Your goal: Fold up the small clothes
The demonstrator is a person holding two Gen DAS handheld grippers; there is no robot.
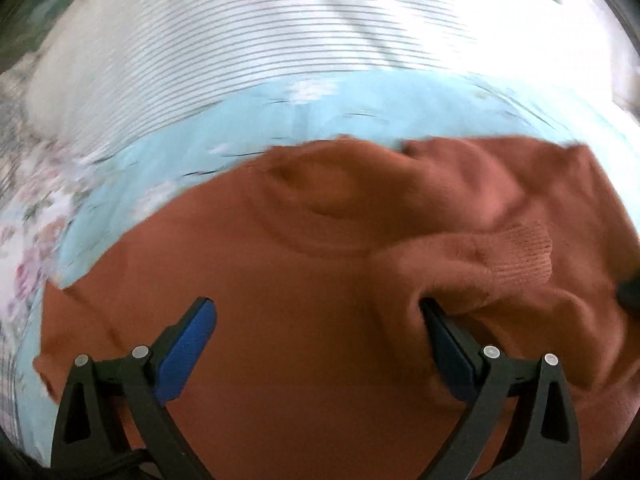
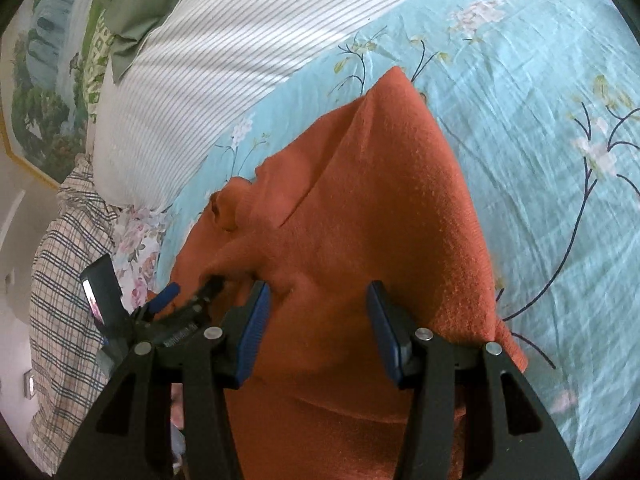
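A rust-orange knit sweater (image 1: 280,280) lies on the light blue floral bedsheet (image 1: 320,108). My left gripper (image 1: 316,320) is open just above its body; its right finger touches a folded-over sleeve with a ribbed cuff (image 1: 520,256). In the right wrist view the sweater (image 2: 380,208) is partly folded with a raised fold running away from me. My right gripper (image 2: 320,320) is open and empty over it. The left gripper (image 2: 188,300) shows there at the sweater's left edge.
A striped white pillow (image 2: 192,80) lies beyond the sweater, with green cushions (image 2: 132,4) behind it. A plaid cloth (image 2: 60,272) and a floral cloth (image 2: 136,248) lie at the left. The bedsheet (image 2: 540,160) extends to the right.
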